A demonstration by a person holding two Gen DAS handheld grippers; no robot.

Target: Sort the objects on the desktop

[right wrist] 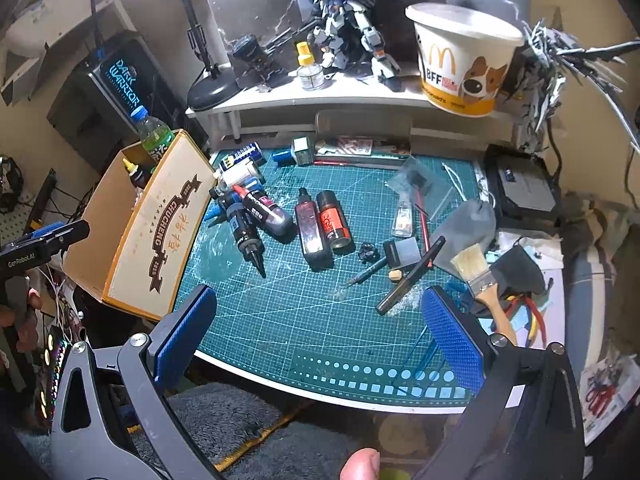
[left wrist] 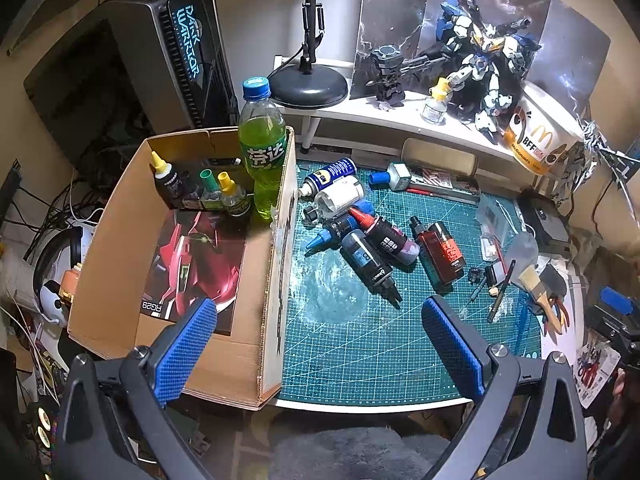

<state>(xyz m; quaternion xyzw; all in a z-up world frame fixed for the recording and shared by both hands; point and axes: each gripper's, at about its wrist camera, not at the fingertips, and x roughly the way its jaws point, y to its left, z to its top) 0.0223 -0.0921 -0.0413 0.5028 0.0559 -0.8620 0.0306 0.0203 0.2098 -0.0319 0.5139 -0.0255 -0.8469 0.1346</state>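
Bottles (left wrist: 372, 248) lie in a loose heap on the green cutting mat (left wrist: 380, 344) toward the counter's left side, just beside the cardboard box (left wrist: 224, 360) that stands at the left edge; a spray can (left wrist: 328, 176) lies behind them. Inside the box, at its far end, stand three small dropper bottles (left wrist: 200, 190) and a green soda bottle (left wrist: 262, 148). The left hand-held gripper (left wrist: 318, 344) hangs over the near edge, fingers spread wide and holding nothing. From the right wrist, the same heap (right wrist: 256, 216) lies against the box wall (right wrist: 160, 228), with two dark bottles (right wrist: 322, 226) side by side nearer the mat's middle. Pens (right wrist: 408, 276) and a paintbrush (right wrist: 486, 284) lie toward the right edge. The right hand-held gripper (right wrist: 320, 344) is also spread and empty above the near edge.
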